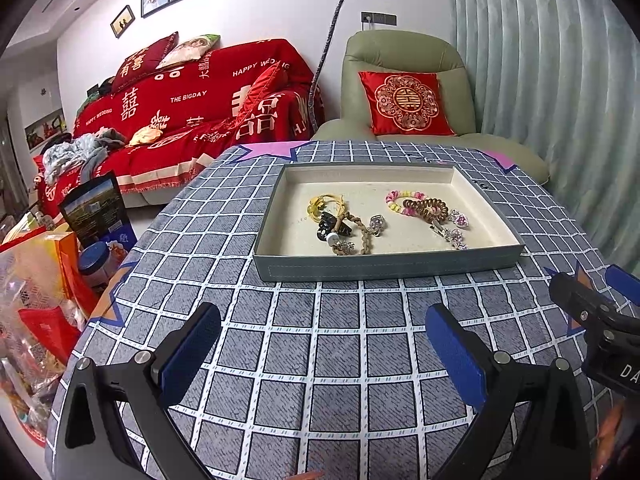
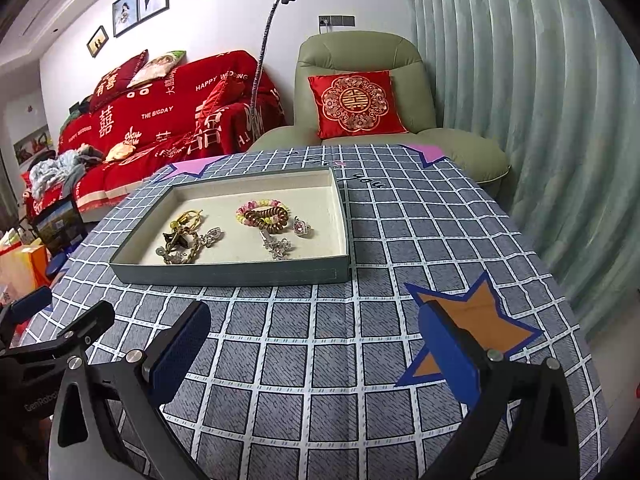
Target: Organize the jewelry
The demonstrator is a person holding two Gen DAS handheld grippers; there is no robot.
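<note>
Grey checked cloth covers my table, red-draped sofa and green armchair behind; my left gripper and right gripper hover spread and empty near its front edge, jewelry lying in the tray toward the far edge

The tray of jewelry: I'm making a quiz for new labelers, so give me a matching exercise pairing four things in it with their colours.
Things:
1. coiled hair tie
2. hair claw clip
3. bead bracelet
4. tray outer wall

Colours:
A. pink and yellow
B. grey-green
C. brown
D. black

Pairs: 1-C, 2-D, 3-A, 4-B

The coiled hair tie lies over the bead bracelet on the right half of the tray; the claw clip sits in the tangle on the left half.
</note>
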